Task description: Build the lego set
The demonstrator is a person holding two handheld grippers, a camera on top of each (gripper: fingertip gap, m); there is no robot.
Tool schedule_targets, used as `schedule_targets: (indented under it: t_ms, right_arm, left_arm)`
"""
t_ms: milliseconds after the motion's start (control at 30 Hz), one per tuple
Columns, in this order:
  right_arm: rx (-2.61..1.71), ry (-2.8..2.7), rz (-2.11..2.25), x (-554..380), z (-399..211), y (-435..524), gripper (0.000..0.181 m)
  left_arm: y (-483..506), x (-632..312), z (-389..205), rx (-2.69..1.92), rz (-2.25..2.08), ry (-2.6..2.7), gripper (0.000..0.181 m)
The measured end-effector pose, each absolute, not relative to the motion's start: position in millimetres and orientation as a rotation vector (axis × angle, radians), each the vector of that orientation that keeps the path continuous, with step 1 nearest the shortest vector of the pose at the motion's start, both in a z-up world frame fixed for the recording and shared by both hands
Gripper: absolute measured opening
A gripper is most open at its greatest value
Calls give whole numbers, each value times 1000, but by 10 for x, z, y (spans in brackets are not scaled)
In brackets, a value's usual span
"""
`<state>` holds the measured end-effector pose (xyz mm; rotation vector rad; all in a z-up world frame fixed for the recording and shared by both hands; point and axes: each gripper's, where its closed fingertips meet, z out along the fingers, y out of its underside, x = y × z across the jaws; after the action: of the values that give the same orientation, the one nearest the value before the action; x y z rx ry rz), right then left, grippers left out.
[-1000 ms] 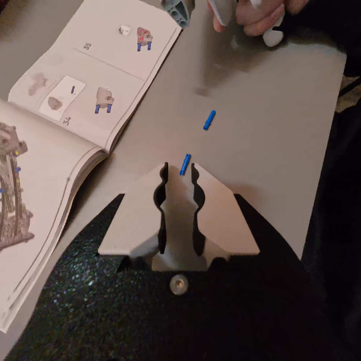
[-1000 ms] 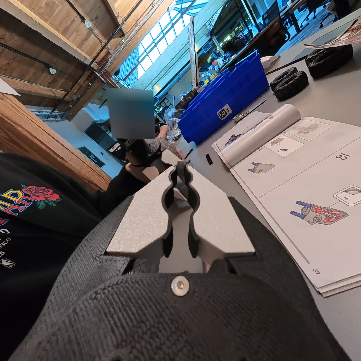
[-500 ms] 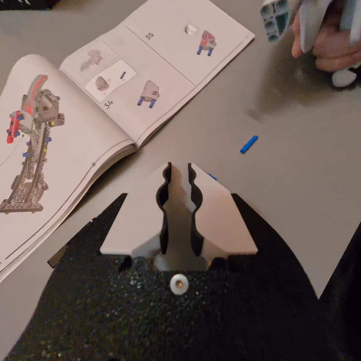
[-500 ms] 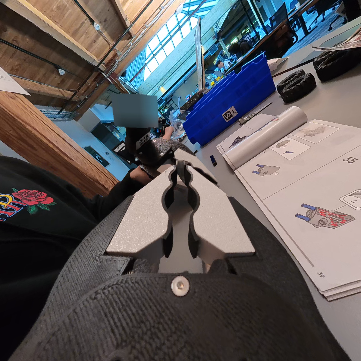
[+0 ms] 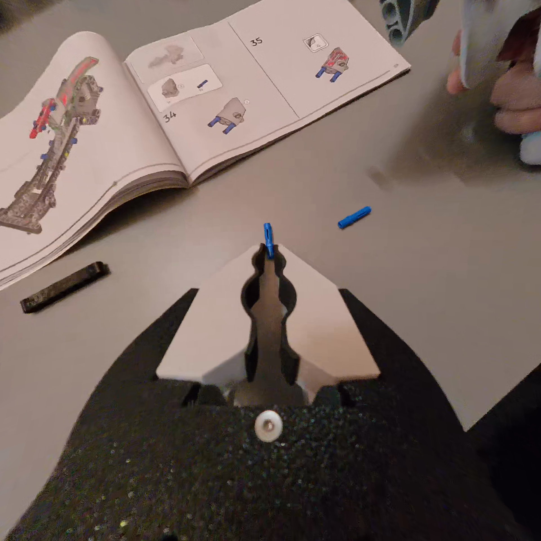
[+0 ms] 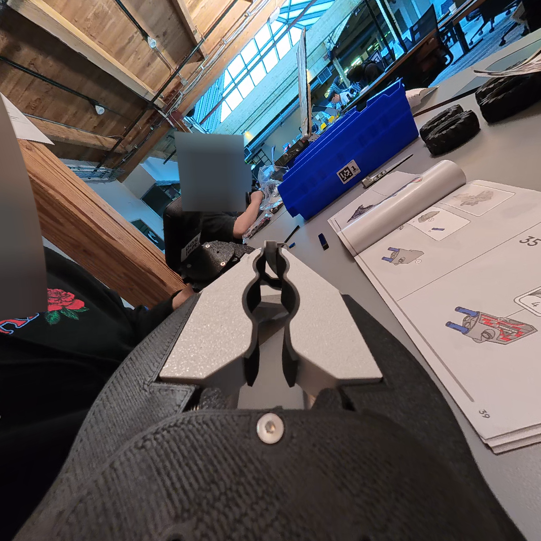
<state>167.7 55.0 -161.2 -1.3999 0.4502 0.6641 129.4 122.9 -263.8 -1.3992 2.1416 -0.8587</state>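
Note:
My left gripper (image 5: 268,248) is shut on a small blue pin (image 5: 267,238), which sticks out past the fingertips above the grey table (image 5: 409,292). A second blue pin (image 5: 354,217) lies on the table to the right. My right gripper (image 6: 270,248) is shut on a grey lego piece (image 6: 270,257); in the left wrist view that piece (image 5: 401,20) shows at the top right, beside the hand (image 5: 512,96) that holds the right gripper. The left gripper's black body (image 6: 210,260) shows beyond it in the right wrist view.
An open instruction booklet (image 5: 205,96) lies at the upper left and also shows in the right wrist view (image 6: 439,278). A black beam (image 5: 64,288) lies left of my left gripper. A blue bin (image 6: 351,164) and black tyres (image 6: 450,131) stand farther back. A person sits beyond. The gap from one gripper's tips to the other's is roughly 12 cm.
My left gripper closed on the blue pin that lay at its tips and lifted it. The view swung left, bringing the black beam into sight. The right gripper stayed shut on the grey piece.

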Motion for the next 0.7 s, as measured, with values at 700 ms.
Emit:
schedule_targets:
  t_ms: [700]
  right_arm:
    - [-1394, 434, 698, 1651, -1602, 552, 4]
  left_arm:
    - [1146, 1446, -2462, -719, -858, 2224, 2]
